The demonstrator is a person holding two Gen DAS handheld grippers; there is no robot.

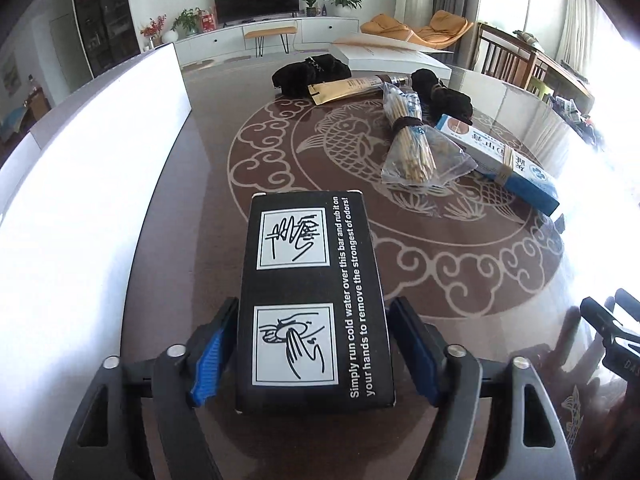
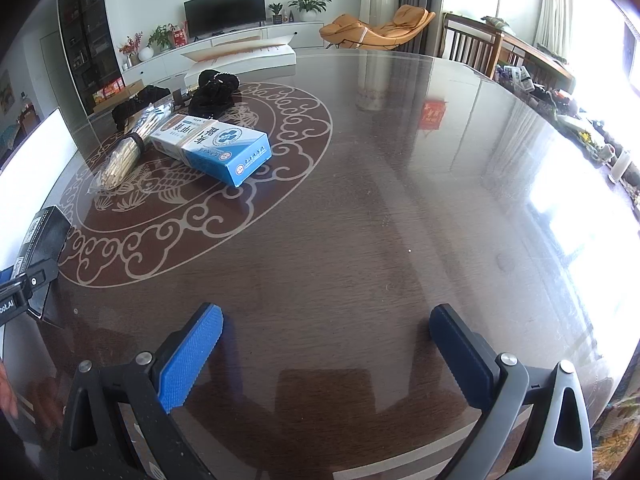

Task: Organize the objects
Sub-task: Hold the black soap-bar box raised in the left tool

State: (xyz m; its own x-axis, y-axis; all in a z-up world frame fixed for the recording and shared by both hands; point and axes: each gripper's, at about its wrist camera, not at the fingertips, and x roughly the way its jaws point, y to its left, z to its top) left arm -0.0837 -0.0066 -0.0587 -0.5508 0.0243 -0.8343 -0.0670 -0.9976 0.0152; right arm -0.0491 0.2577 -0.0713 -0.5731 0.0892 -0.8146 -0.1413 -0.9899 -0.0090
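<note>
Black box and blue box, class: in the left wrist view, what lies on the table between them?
Only bare table with its fish pattern separates the black box from the blue box; the bagged sticks lie just beyond.

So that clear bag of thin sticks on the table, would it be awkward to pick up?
Probably a little. The bag of sticks looks loose and crinkly, so its plastic may slip or crumple under the fingers. A dark band around its middle bunches the sticks, so it should lift as one fairly stiff bundle. The sticks look thin and likely light, perhaps snappable if squeezed hard.

My black box (image 2: pixel 42 240) is cut off at the left edge of the right view; the far blue box's (image 1: pixel 500 160) small print is unreadable.
</note>
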